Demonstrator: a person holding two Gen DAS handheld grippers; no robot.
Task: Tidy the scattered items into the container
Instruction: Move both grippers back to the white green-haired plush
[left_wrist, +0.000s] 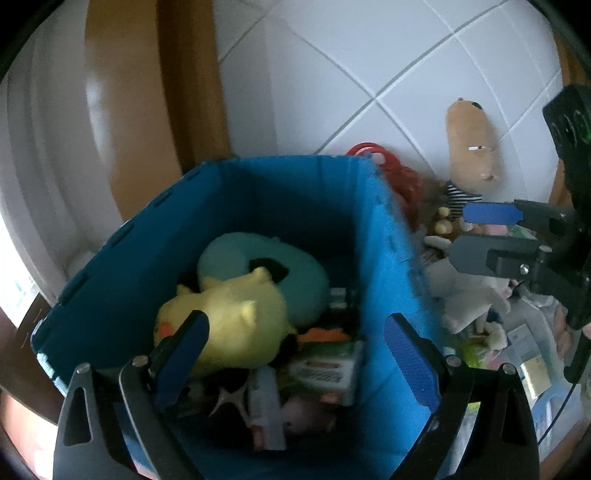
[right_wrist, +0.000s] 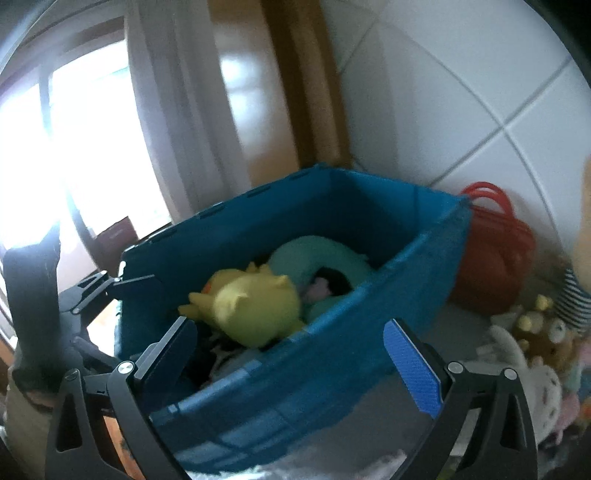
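Left tool (left_wrist: 295, 354) hangs over the blue bin (left_wrist: 258, 177), jaws spread wide, holding nothing. Right tool (right_wrist: 290, 363) sits at the bin's near wall, jaws also wide apart and empty. In the bin: yellow plush (left_wrist: 236, 314) on top, touching a teal neck pillow (left_wrist: 295, 266) behind it, with a green-white box (left_wrist: 325, 369) nearer. To the right on the floor: a loose pile of plush toys (left_wrist: 469, 291), a tan plush with striped shirt (left_wrist: 472, 147) and a red bag (right_wrist: 495, 247).
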